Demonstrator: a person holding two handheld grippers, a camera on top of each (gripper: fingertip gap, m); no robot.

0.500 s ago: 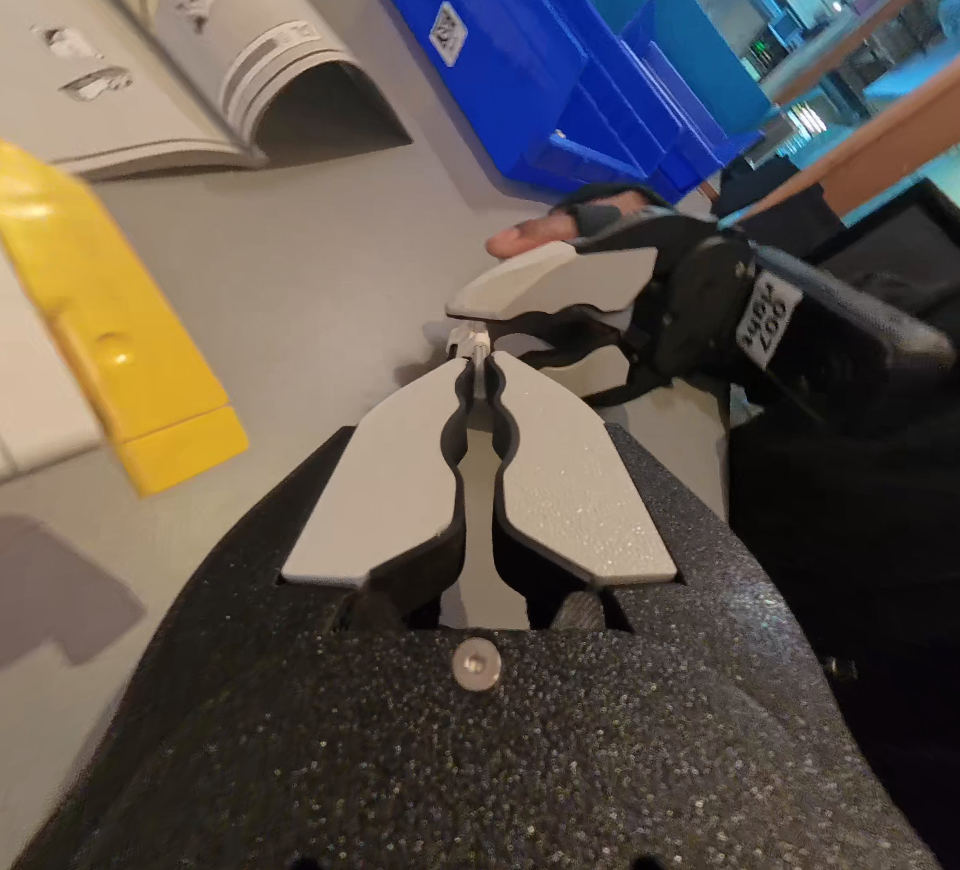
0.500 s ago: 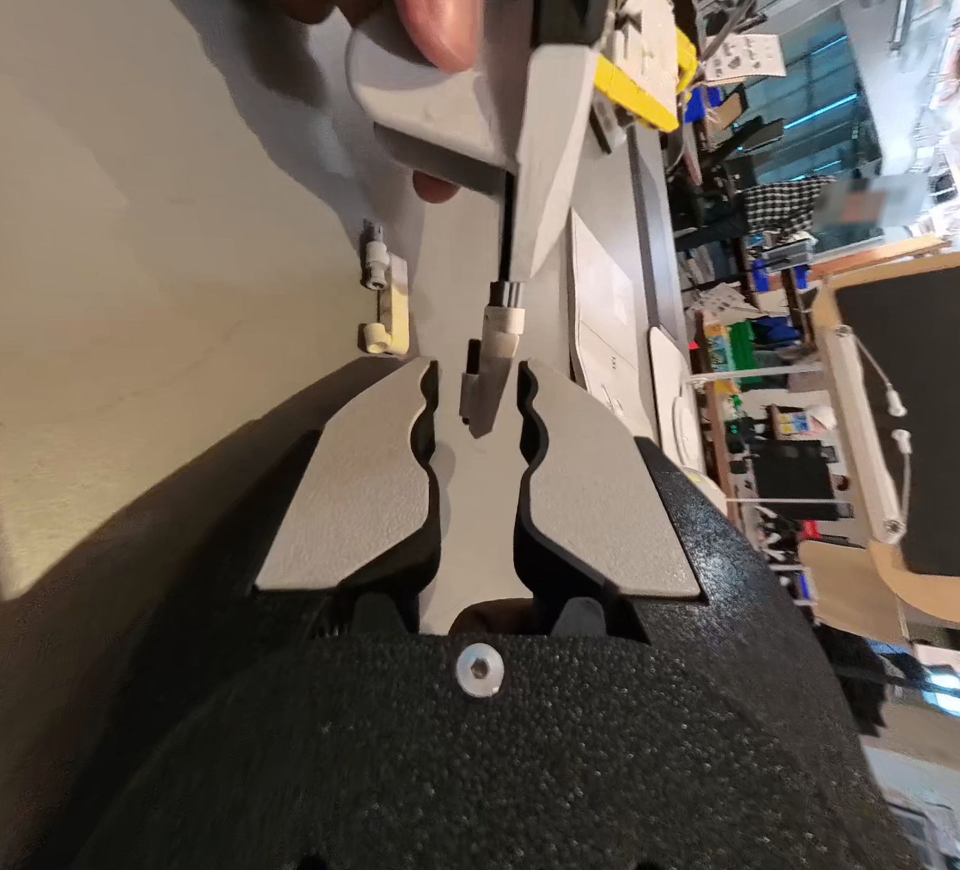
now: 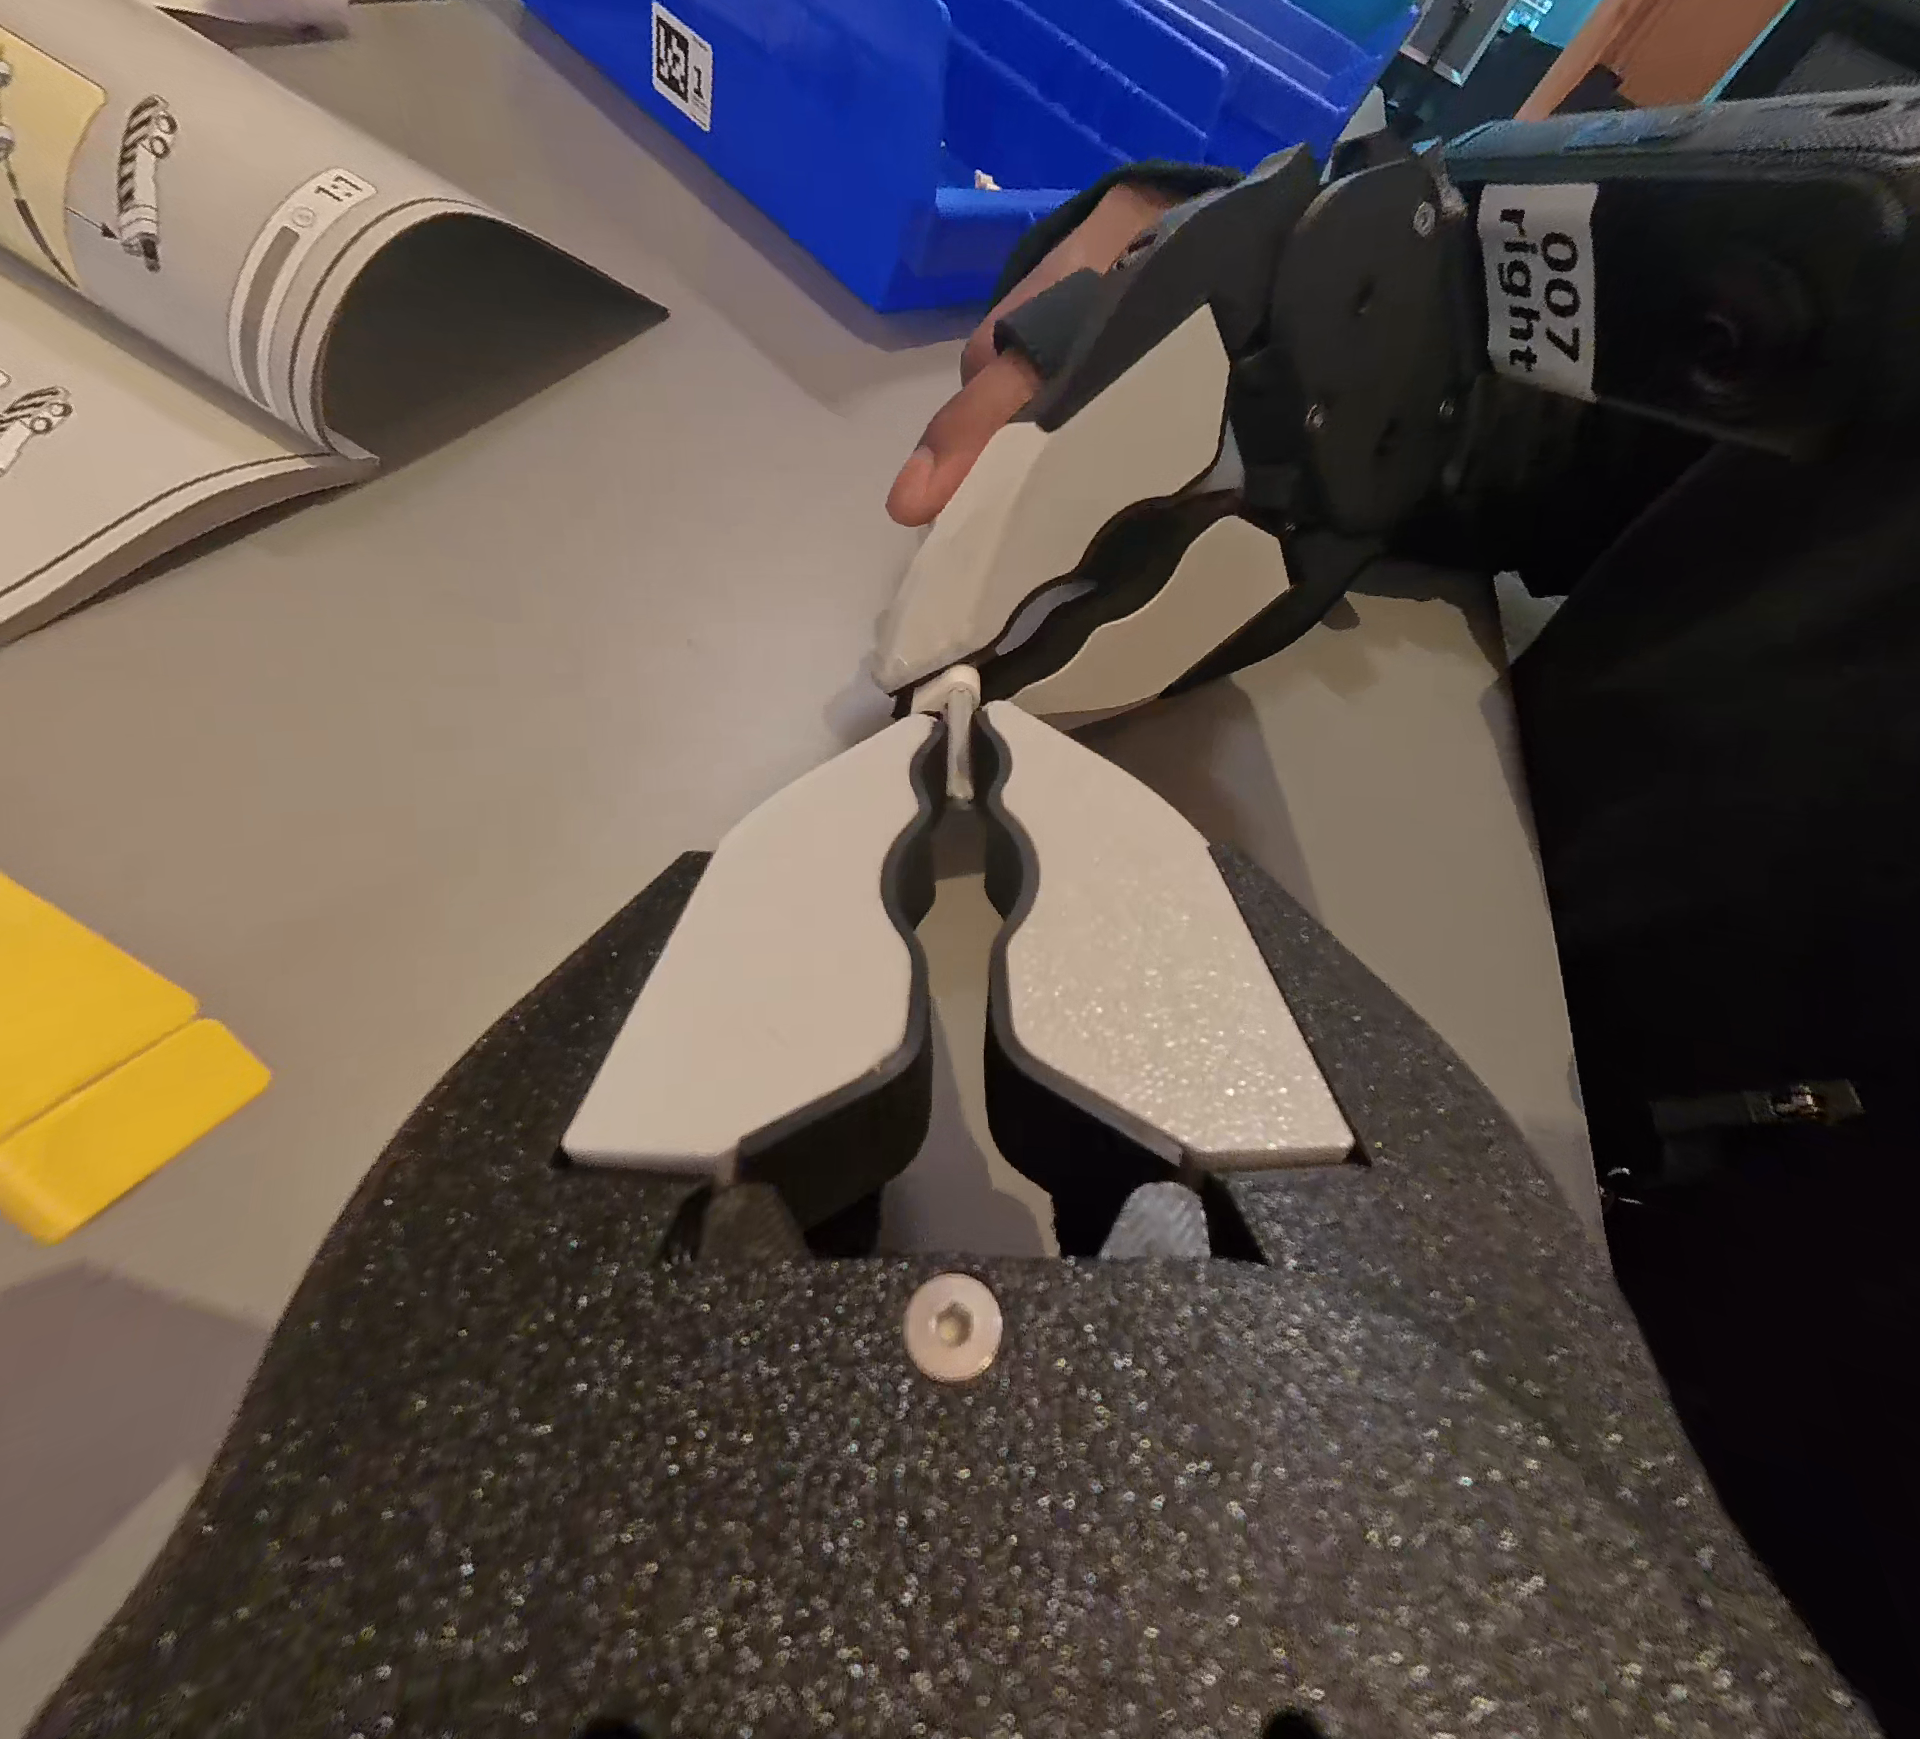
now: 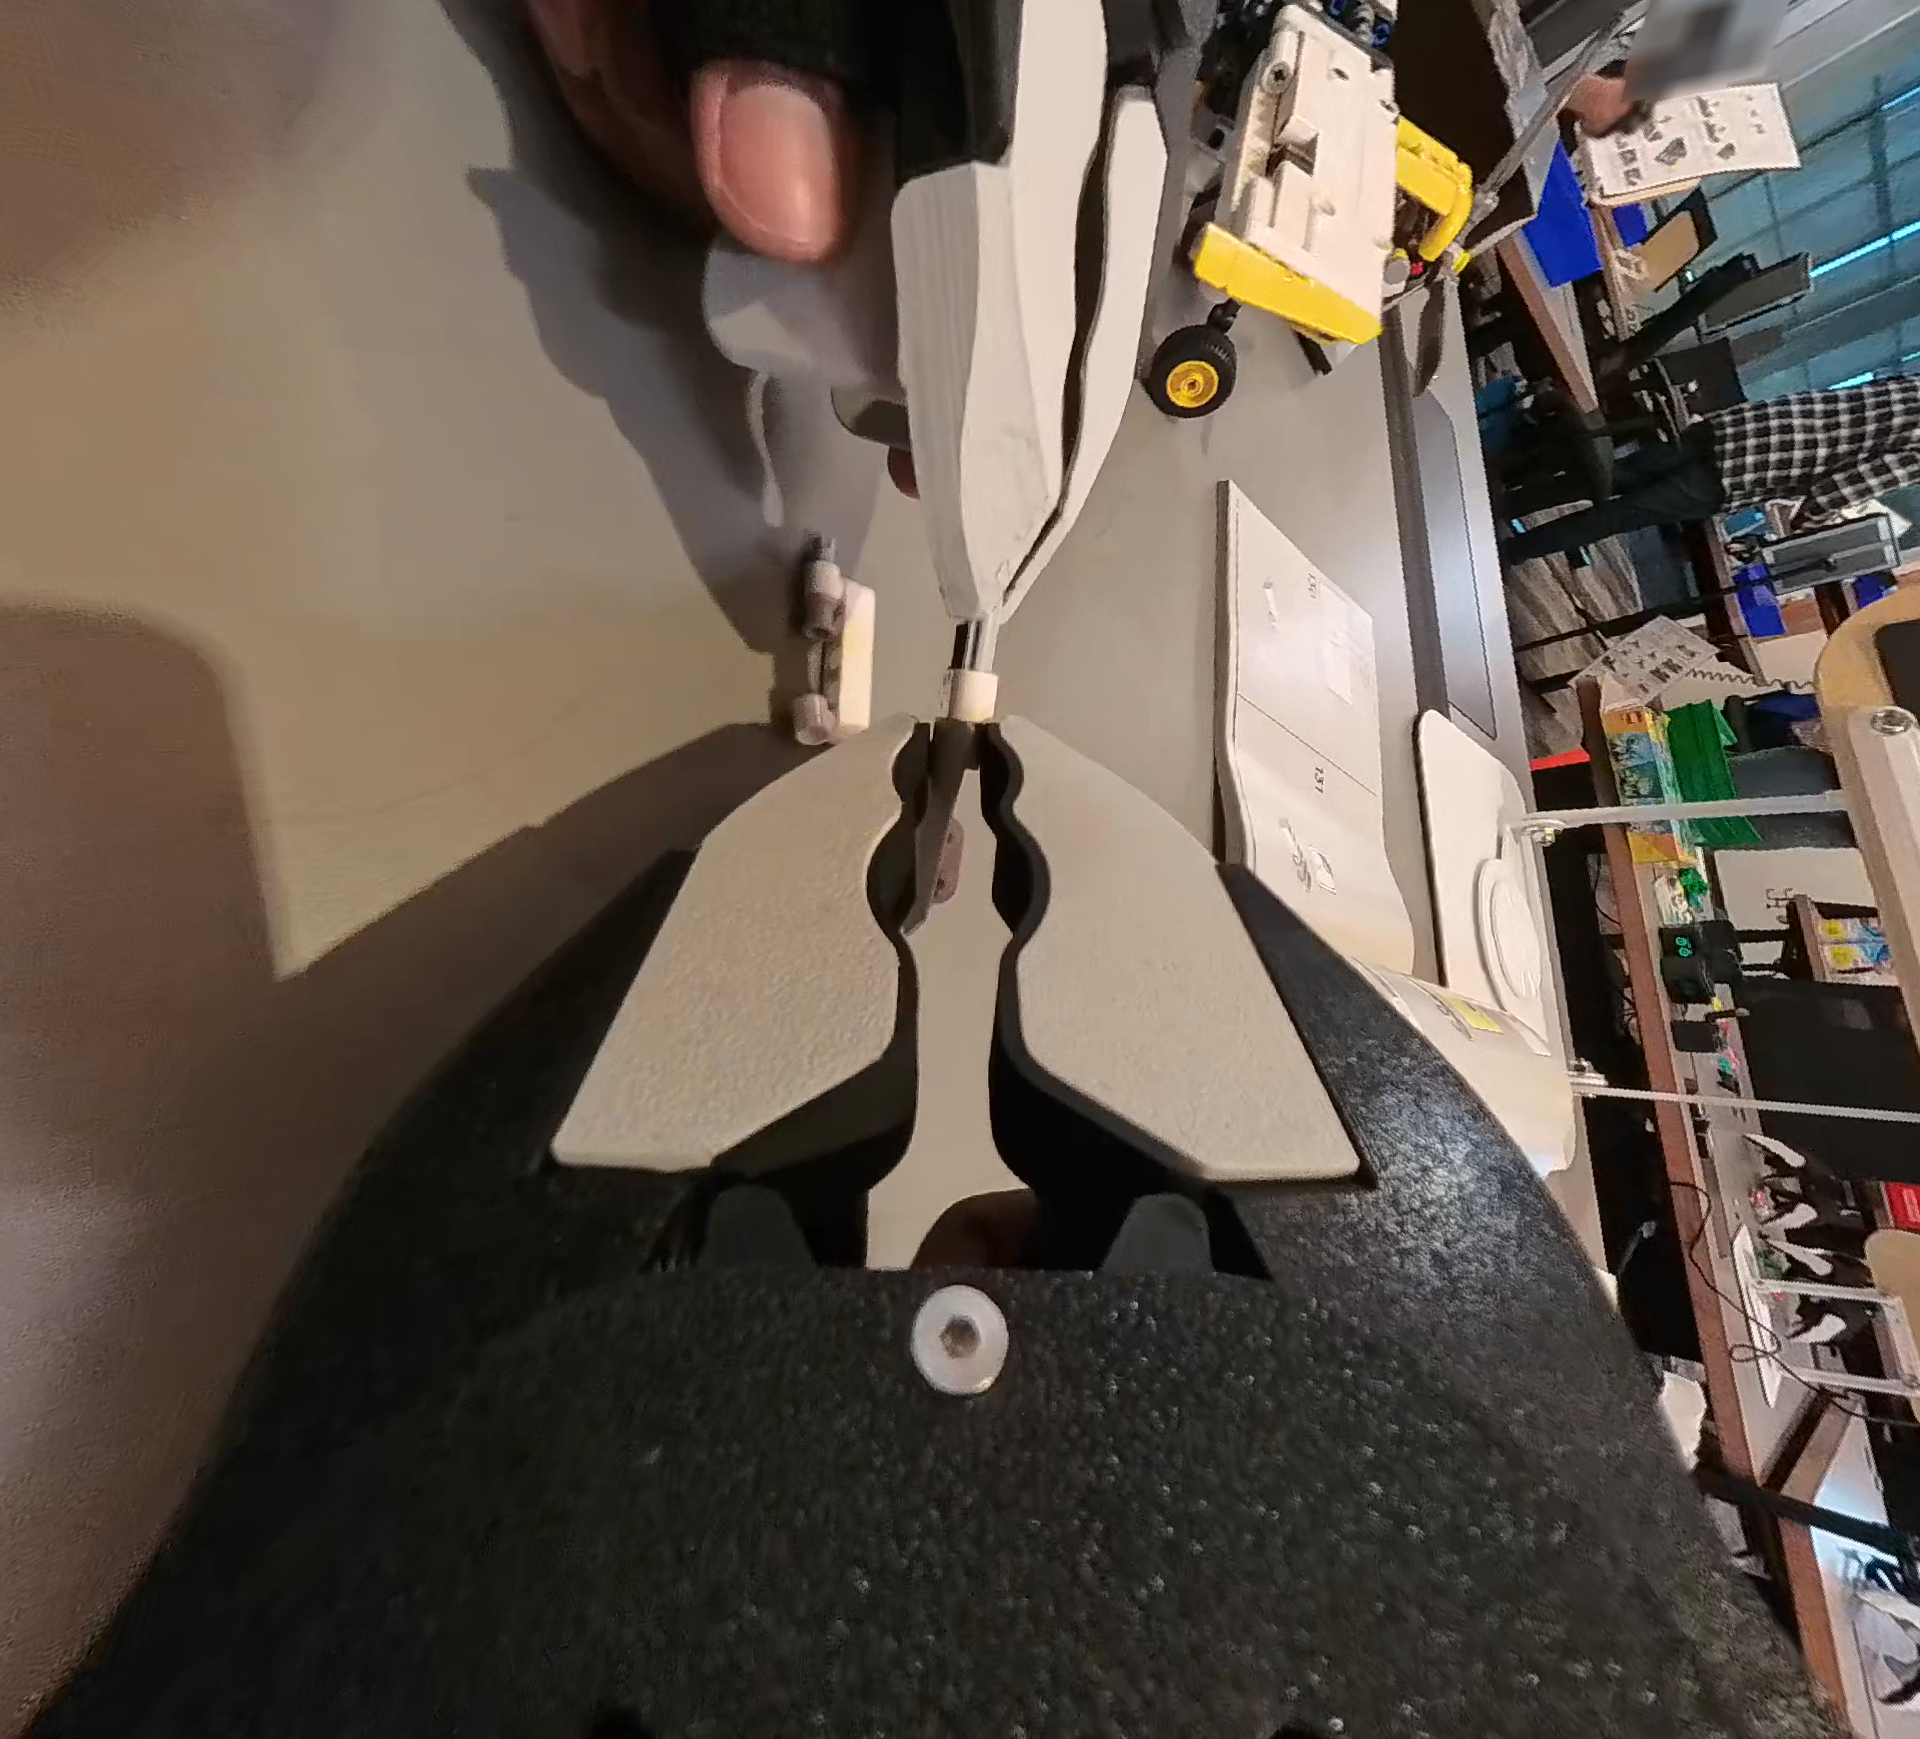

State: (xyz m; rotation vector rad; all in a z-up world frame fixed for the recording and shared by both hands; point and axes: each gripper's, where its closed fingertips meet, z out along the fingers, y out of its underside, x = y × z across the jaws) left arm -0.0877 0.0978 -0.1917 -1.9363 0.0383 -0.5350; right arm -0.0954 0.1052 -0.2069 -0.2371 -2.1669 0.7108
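Two hand-held grippers are recorded tip to tip above a grey table [image 3: 520, 650].

1. Left gripper [image 3: 958, 733]: jaws are clenched on a thin pale axle [image 3: 961, 759], which is pinched at the fingertips and carries a white bush [image 3: 958, 681] just beyond them.
2. Right gripper [image 4: 951, 739]: jaws are closed on a dark grey connector piece [image 4: 940, 816], which is seated between the pads; its front end is met by the white bush.
3. The joined parts are held in the air between both grippers, above the table.
4. A small white and grey brick assembly [image 4: 836, 650] is laid on the table just beside the right gripper's tips.
5. An open instruction booklet [image 3: 208, 255] and blue bins [image 3: 883, 79] are placed farther back; a yellow part [image 3: 94, 1097] is seen at the left edge.
6. A white and yellow brick vehicle [image 4: 1320, 162] is parked behind the left gripper.
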